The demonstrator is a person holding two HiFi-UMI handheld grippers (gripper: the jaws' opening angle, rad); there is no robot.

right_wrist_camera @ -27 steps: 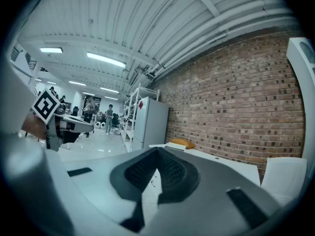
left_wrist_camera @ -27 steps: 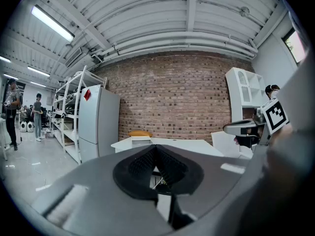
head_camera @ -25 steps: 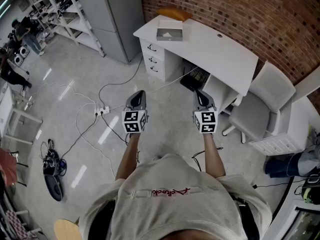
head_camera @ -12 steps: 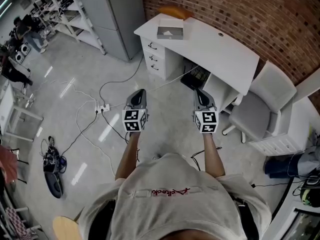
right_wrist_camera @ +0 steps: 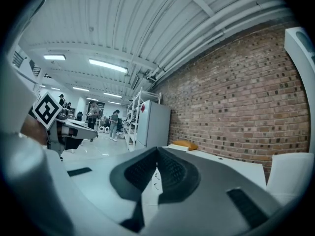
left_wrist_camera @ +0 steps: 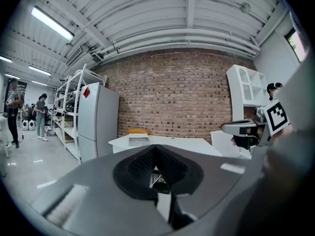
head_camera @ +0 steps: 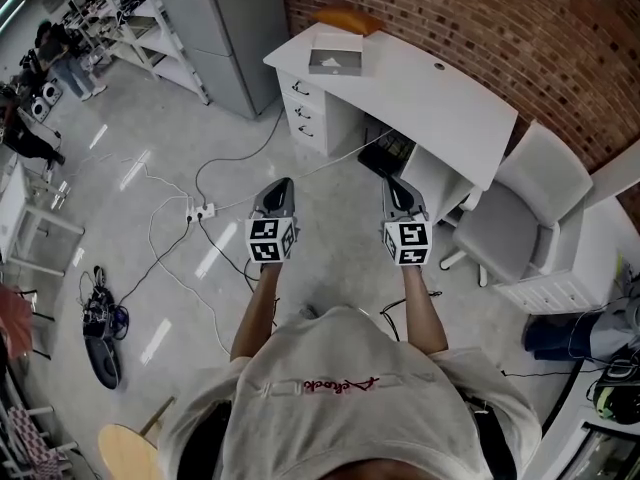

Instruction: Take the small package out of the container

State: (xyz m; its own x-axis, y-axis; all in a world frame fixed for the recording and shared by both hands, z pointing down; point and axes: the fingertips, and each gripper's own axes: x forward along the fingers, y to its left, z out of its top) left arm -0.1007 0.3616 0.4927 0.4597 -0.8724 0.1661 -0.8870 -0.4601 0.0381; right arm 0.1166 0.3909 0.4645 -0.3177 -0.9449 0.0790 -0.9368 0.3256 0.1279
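Observation:
The container, a shallow grey open box, sits on the far left end of the white desk. Something pale lies inside it, too small to make out. In the left gripper view the container shows far ahead on the desk. I hold both grippers side by side at waist height over the floor, well short of the desk. My left gripper is shut with nothing in it, pads touching at the tip. My right gripper is also shut and empty.
An orange cushion-like thing lies behind the container. A grey office chair stands right of the desk, a tall grey cabinet left of it. Cables and a power strip run across the floor ahead on the left. People stand far left.
The head view has shifted a little, so the desk sits slightly higher and further left. Both grippers stay shut and side by side, the left one barely moved.

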